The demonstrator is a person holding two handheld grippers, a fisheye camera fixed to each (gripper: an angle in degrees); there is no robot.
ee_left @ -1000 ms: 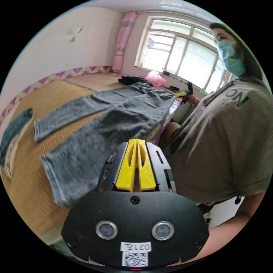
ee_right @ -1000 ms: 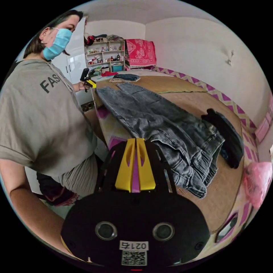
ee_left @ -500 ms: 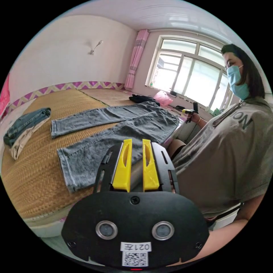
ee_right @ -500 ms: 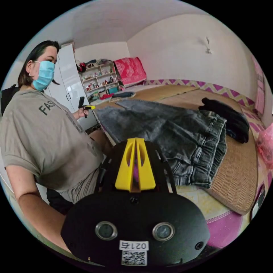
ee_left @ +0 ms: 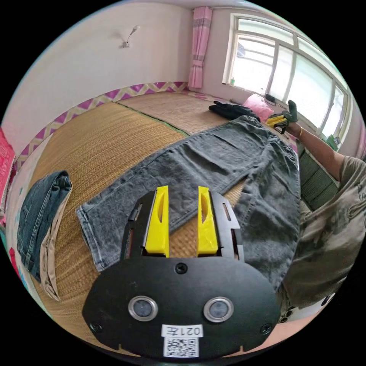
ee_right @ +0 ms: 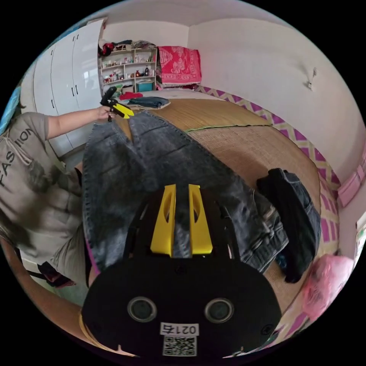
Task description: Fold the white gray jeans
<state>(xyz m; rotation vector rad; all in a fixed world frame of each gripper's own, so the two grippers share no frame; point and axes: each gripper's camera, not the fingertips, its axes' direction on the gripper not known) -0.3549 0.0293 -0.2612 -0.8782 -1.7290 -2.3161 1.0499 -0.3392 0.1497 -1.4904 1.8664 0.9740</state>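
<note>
The gray jeans are spread flat on the straw mat, with one leg lying near the front edge of the mat and partly hanging over it, beside the person. No fold is seen yet, so the first fold is judged to be the step in hand.

In the left gripper view, the left gripper is seen with its yellow jaws apart and nothing between them. It is held over the cuff end of one leg. The next move is judged to call for the jaws to be lowered onto that cuff and closed on it.

In the right gripper view, the right gripper is seen over the waist end of the jeans. Its jaws are only a little apart, with gray cloth seen in the gap. It cannot be told whether the cloth is pinched or just lies below.

Some things are shown in one view alone. A folded blue garment near the left edge of the mat, a window and a pink curtain are seen in the left gripper view. Shelves, white cupboards and a red cloth are seen in the right gripper view. A dark garment is seen just beside the waistband there.
</note>
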